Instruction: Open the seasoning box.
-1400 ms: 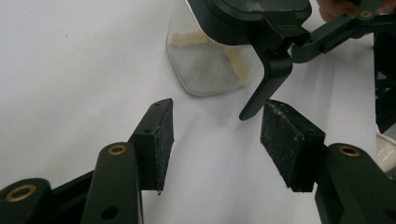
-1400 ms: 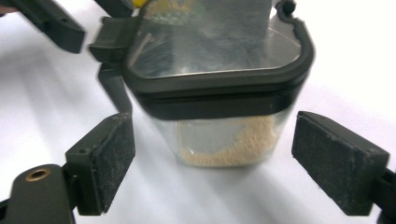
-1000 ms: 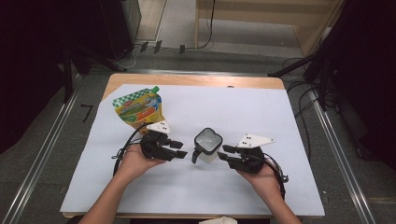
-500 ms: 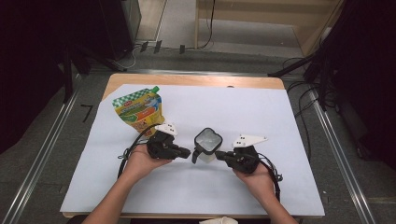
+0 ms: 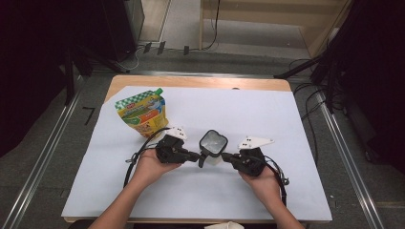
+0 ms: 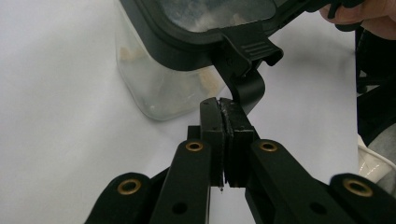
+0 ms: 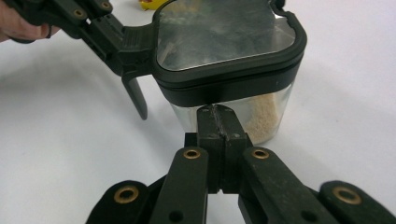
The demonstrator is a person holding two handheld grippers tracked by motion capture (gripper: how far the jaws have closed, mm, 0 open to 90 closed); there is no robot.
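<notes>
Left gripper (image 5: 195,155) was clamped shut on the black latch tab (image 6: 247,91); right gripper (image 5: 225,156) was closed, jaws pressed together, tip against the clear container (image 5: 213,145) at desk centre. White desk (image 5: 296,143) lay open right and near. Glossy pouch (image 5: 143,111) sat far left, print unreadable.

Left of centre in the high view, a bright pouch (image 5: 143,112) with a green spout at its upper right corner lies flat on the white sheet (image 5: 267,119) that covers most of my desk (image 5: 200,82). The desk's bare wooden edge shows along the top. Above it, at the top of the frame, dark cables (image 5: 210,33) trail over the grey floor (image 5: 248,59). Metal rails (image 5: 45,148) run down both sides.
</notes>
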